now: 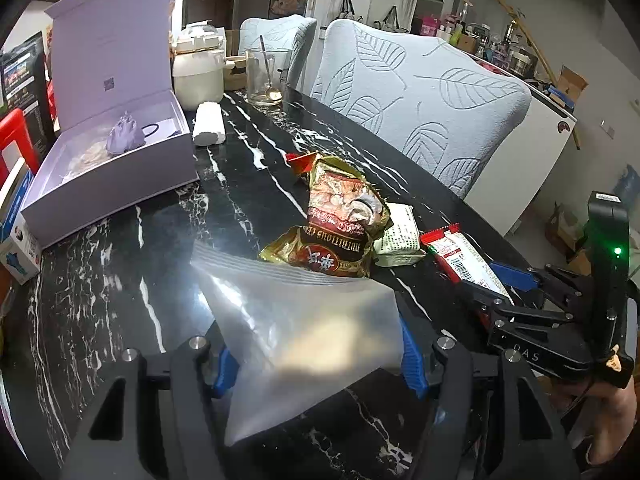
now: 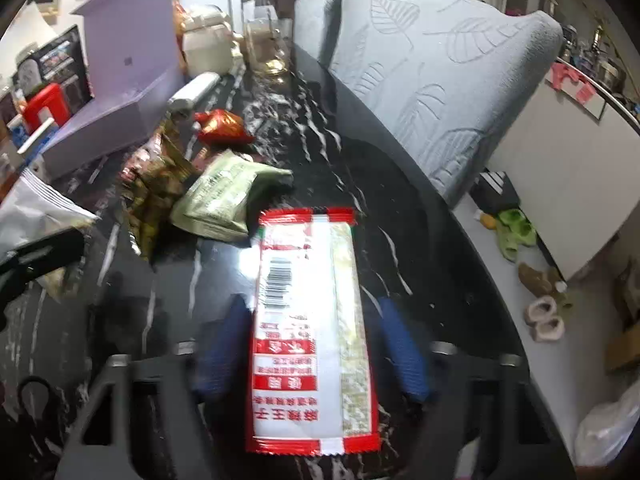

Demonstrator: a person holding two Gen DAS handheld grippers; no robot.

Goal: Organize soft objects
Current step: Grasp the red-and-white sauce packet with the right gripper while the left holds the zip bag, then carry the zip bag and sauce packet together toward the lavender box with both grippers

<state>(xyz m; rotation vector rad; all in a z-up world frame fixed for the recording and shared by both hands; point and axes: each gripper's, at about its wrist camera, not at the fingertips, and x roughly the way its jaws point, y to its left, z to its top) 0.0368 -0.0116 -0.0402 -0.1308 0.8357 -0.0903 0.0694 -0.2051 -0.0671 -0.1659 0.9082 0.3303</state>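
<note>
Marble table [image 1: 120,280]: left gripper [image 1: 316,360] pinching bag [image 1: 304,320] (translucent).

The surface [image 1: 120,264] is glossy black marble with white veins. The zip bag [image 1: 304,320] is clear, smooth plastic film; the red-and-white packet [image 2: 308,320] and gold pouch [image 1: 340,216] are shiny foil-like wrappers. The chair covers [image 1: 420,92] — soft, matt cloth embossed with leaves.

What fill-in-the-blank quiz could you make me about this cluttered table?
1. The left gripper holds a clear zip ___.
2. The right gripper has its jaws around a red-and-white ___ with a barcode.
3. The spoon stands in a ___.
Missing words: bag; packet; glass.
</note>
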